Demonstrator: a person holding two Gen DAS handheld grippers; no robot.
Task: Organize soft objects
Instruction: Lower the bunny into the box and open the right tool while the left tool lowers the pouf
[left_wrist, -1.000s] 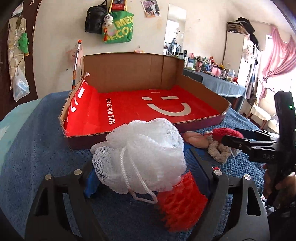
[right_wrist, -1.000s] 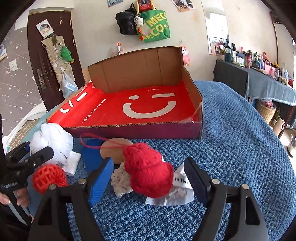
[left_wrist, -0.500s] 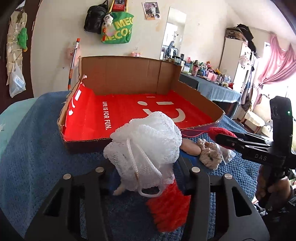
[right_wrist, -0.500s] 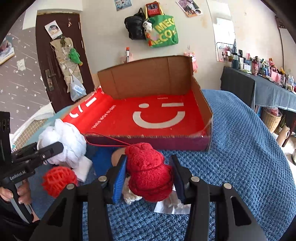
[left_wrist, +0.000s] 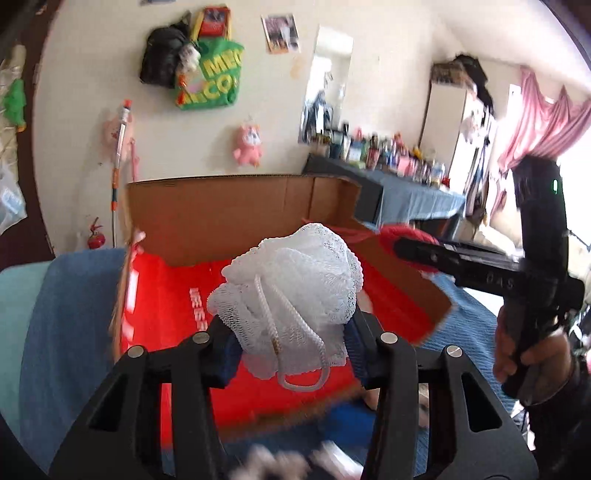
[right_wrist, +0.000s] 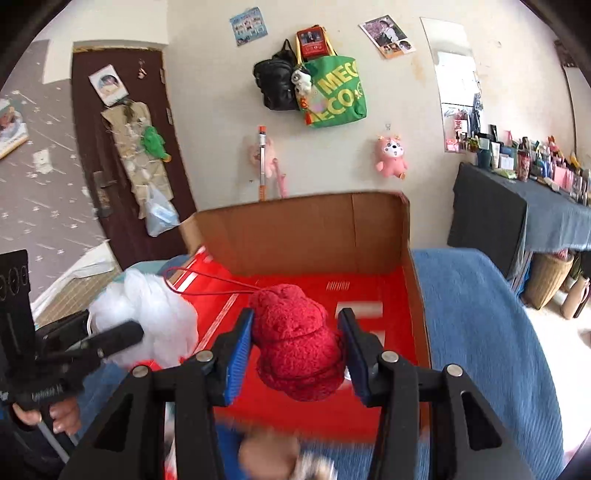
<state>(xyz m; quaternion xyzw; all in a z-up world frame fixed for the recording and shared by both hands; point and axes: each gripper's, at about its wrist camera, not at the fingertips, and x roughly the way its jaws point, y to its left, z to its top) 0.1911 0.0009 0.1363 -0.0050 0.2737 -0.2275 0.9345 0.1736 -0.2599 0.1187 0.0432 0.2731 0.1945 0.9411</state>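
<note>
My left gripper (left_wrist: 291, 343) is shut on a white mesh bath pouf (left_wrist: 291, 291), held in the air over the near edge of the cardboard box (left_wrist: 229, 218) with its red lining. My right gripper (right_wrist: 295, 347) is shut on a red knitted soft toy (right_wrist: 295, 343) with a thin red cord, also lifted above the box (right_wrist: 314, 229). In the right wrist view the white pouf (right_wrist: 147, 317) and the left gripper (right_wrist: 110, 339) hang at the left. In the left wrist view the right gripper (left_wrist: 410, 247) and a bit of the red toy (left_wrist: 399, 232) show at the right.
The box sits on a blue knitted blanket (right_wrist: 480, 314). Blurred soft items (right_wrist: 269, 450) lie on the blanket below the grippers. A dark-draped table with bottles (right_wrist: 517, 192) stands at the right, a door (right_wrist: 122, 155) at the left. A hand (left_wrist: 532, 354) holds the right gripper.
Both grippers closed on their objects, then lifted them off the blanket and carried them forward over the box. The red spiky ball and other items stayed below.
</note>
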